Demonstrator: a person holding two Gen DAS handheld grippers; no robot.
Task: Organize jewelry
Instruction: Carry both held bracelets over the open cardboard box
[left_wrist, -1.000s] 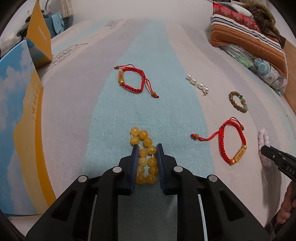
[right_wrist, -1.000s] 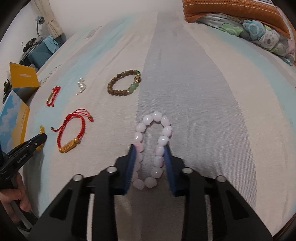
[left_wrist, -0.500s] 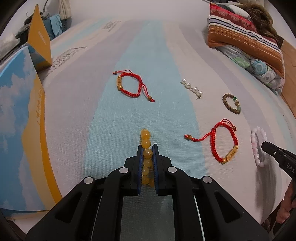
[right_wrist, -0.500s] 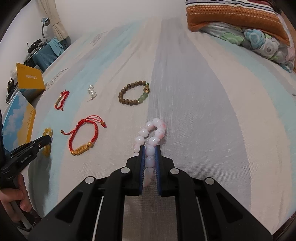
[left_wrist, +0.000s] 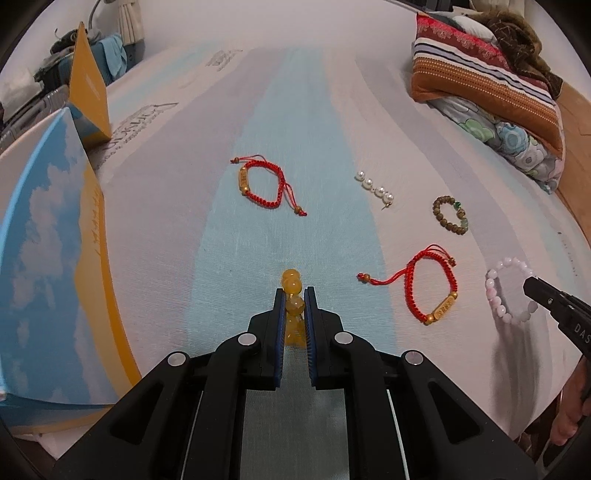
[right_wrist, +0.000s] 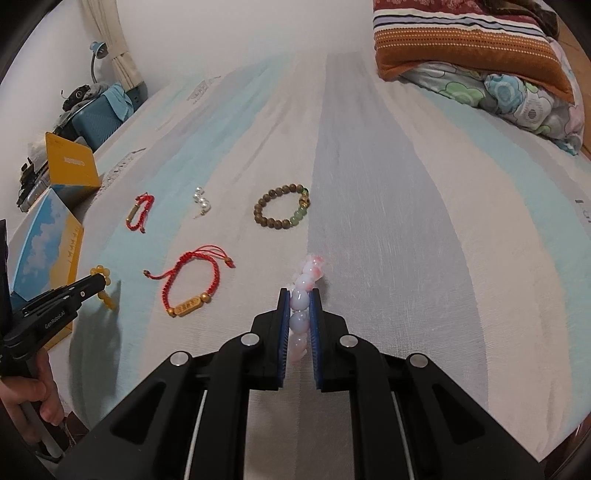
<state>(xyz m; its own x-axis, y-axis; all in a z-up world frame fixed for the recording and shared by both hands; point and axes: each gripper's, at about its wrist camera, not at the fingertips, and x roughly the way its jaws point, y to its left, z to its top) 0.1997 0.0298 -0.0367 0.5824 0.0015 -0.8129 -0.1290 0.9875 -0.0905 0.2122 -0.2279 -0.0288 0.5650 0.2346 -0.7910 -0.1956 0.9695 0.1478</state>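
Two grippers pinch bracelets: left gripper (left_wrist: 294, 295) the yellow bracelet (left_wrist: 293, 295), right gripper (right_wrist: 299, 297) the pink bracelet (right_wrist: 301, 295); bare striped bedsheet (right_wrist: 388, 206) lies ahead.

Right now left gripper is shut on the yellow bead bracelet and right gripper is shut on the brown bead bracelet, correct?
Half right. The left gripper is shut on the yellow bead bracelet, as the left wrist view shows. The right gripper is shut on the pink bead bracelet, not the brown one; the right wrist view shows the brown bead bracelet lying untouched on the bed further ahead.
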